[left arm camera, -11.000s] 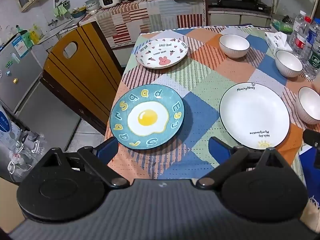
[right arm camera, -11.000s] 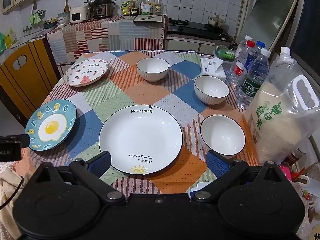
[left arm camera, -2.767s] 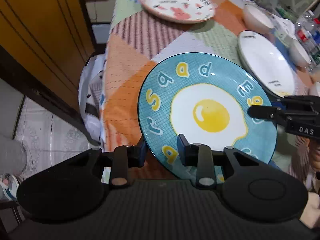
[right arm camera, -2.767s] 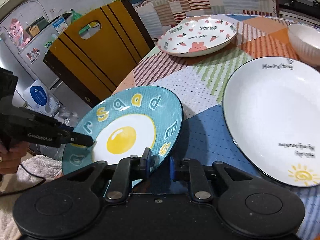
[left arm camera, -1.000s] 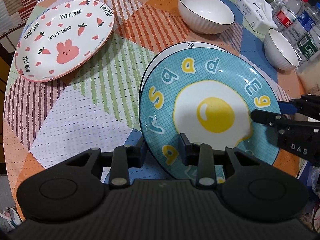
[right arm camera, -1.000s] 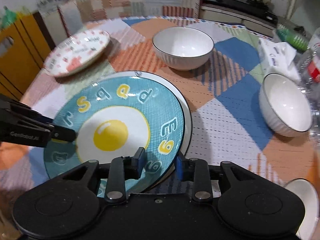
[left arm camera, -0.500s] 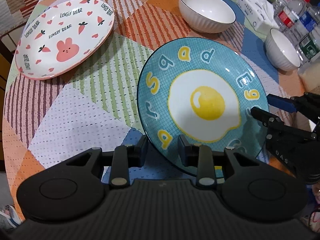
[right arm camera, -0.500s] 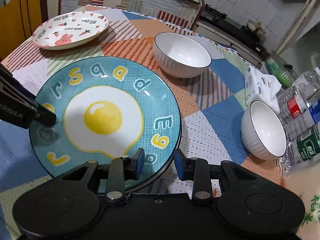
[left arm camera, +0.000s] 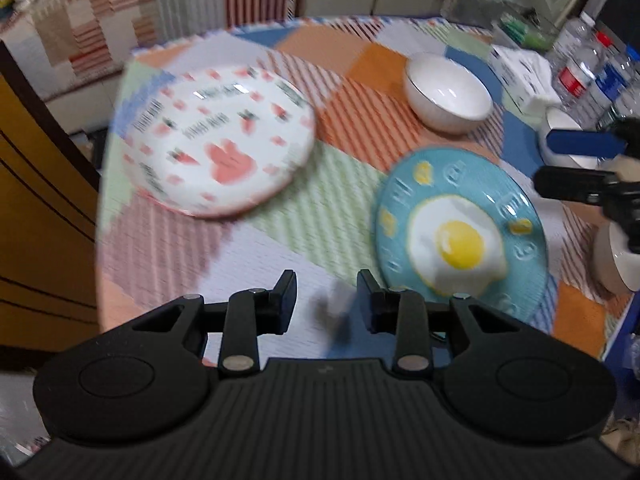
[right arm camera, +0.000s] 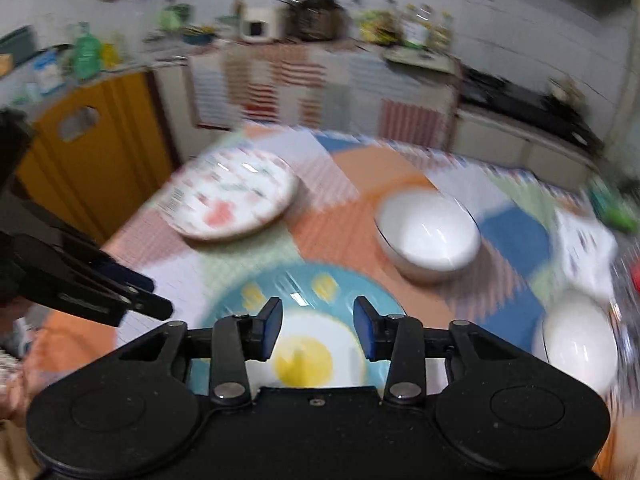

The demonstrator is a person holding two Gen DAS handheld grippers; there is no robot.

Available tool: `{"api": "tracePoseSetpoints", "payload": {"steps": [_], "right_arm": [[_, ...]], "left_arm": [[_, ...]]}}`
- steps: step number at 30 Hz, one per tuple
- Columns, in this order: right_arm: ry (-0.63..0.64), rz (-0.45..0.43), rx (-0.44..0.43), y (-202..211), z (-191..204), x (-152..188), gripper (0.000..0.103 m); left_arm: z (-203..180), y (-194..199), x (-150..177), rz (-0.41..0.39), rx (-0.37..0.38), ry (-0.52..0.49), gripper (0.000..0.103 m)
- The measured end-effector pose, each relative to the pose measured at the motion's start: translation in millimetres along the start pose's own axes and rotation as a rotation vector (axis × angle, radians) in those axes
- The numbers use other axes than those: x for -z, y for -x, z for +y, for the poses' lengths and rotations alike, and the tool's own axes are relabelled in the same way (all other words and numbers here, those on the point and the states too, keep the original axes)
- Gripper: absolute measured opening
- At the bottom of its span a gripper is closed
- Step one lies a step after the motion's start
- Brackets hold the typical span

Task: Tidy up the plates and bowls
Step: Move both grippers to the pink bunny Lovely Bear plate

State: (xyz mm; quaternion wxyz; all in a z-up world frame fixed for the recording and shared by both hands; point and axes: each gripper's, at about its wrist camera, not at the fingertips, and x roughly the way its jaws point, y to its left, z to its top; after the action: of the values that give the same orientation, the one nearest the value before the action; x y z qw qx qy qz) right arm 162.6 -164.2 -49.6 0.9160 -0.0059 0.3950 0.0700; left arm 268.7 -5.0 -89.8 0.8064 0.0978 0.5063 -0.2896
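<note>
The blue fried-egg plate (left arm camera: pixel 460 232) lies flat on the patchwork table; it also shows in the right wrist view (right arm camera: pixel 308 304). The white plate under it is hidden. My left gripper (left arm camera: pixel 326 304) is open and empty, just left of the egg plate. My right gripper (right arm camera: pixel 318 328) is open and empty, above the egg plate's near side. The pink bunny plate (left arm camera: pixel 216 148) sits at the far left; it also shows in the right wrist view (right arm camera: pixel 232 196). White bowls stand at the back (left arm camera: pixel 448 92) (right arm camera: pixel 428 236) and at the right (right arm camera: pixel 576 340). Both views are blurred.
Water bottles (left arm camera: pixel 580 68) and a tissue pack (left arm camera: pixel 520 76) stand at the table's right side. A yellow wooden chair back (left arm camera: pixel 36 184) is at the left edge. A kitchen counter (right arm camera: pixel 320 72) with appliances lies behind the table.
Both grippers have opened, let go of the egg plate and pulled back. The plate now lies flat. My left gripper has swung to the left, my right gripper has lifted.
</note>
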Motion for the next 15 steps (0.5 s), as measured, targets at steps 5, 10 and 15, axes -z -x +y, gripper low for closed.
{"api": "tracePoseSetpoints", "payload": {"steps": [5,10,15], "right_arm": [[0.091,-0.066,-0.124,-4.3,13.7,-39.0,0.068],[0.164,-0.132,-0.166,-29.5,24.7,-62.3,0.073],[0.045,-0.063,-0.215,-71.9,17.4,-76.8,0.073]], "left_arm": [[36.4,20.0,-14.7,-0.055,0.039,0.048,0.039],[62.2,25.9,-24.4,-0.095,0.012,0.078,0.054],[78.6,12.0,-27.6,-0.148,-0.083,0.038,0.062]]}}
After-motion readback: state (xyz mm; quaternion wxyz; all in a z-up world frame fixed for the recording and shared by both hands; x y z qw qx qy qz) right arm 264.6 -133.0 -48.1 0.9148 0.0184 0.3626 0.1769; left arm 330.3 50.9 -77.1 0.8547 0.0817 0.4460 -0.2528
